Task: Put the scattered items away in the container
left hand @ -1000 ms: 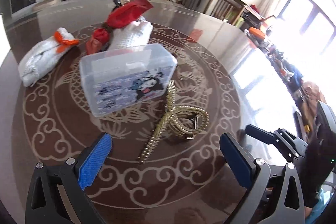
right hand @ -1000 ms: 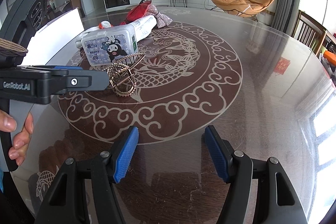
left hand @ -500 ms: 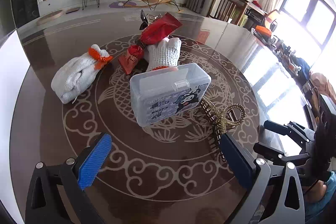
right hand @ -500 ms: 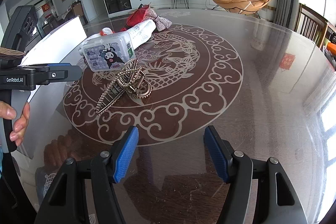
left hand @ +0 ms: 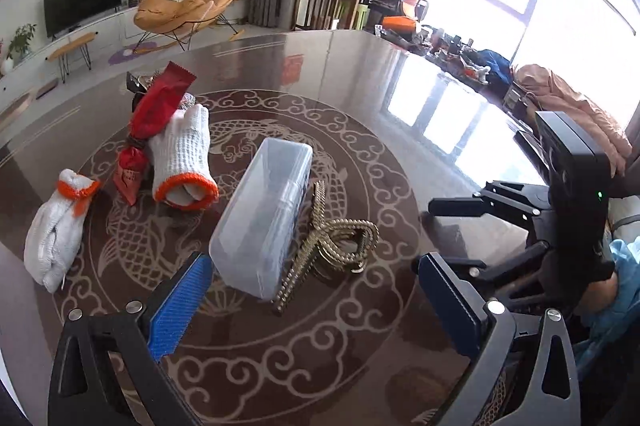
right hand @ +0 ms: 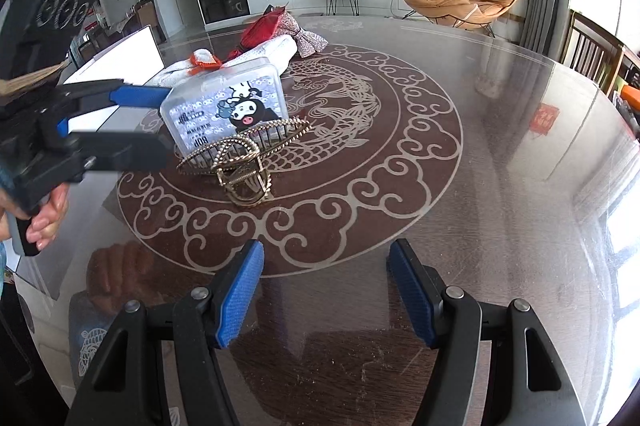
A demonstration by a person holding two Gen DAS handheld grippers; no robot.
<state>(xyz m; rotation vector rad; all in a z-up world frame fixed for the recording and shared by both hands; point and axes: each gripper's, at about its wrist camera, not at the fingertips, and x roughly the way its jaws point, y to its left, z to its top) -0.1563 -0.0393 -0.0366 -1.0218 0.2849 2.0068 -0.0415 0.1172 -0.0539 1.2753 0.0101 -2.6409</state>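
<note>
A clear plastic box (left hand: 266, 210) with a cartoon sticker stands shut on the round table; it also shows in the right wrist view (right hand: 230, 106). A gold hair claw (left hand: 334, 246) lies right beside it, also seen in the right wrist view (right hand: 244, 158). My left gripper (left hand: 312, 302) is open and empty just in front of the box and claw; the right wrist view shows it (right hand: 160, 118) next to the box. My right gripper (right hand: 326, 292) is open and empty over bare table, nearer than the claw.
Two white gloves with orange cuffs (left hand: 182, 158) (left hand: 56, 230), a red snack packet (left hand: 154, 122) and a sparkly bow (right hand: 308, 36) lie behind the box. The table edge (right hand: 600, 154) curves at the right. A white panel (right hand: 116, 56) stands at the left.
My left gripper has swung round to the box's short end and come closer. The right gripper has moved slightly nearer the claw. Both stay open.
</note>
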